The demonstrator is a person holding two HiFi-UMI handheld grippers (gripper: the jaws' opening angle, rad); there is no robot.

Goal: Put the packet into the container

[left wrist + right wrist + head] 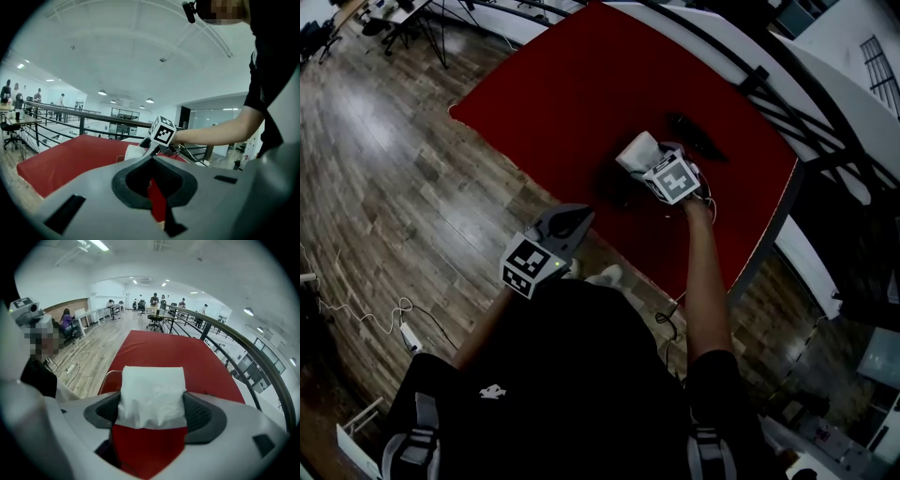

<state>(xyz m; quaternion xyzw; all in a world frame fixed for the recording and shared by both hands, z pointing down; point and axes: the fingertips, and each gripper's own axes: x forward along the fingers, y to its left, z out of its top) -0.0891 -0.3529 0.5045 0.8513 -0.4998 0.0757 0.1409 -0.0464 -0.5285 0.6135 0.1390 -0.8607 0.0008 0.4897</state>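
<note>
Red table [572, 94] by railing [789, 105]: right gripper [151, 409] fingers [202, 414] pinch packet [151, 387], left gripper [153, 174] fingers closed.

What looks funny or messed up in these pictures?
Only a small thing: the white packet looks wrinkled and pinched in at its sides. That is because the right gripper is squeezing it, held up above the red table. Nothing looks spilled or broken.

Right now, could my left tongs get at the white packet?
Probably not yet: the left tongs hang shut near your body, well short of it, and the right tongs grip the packet.
</note>
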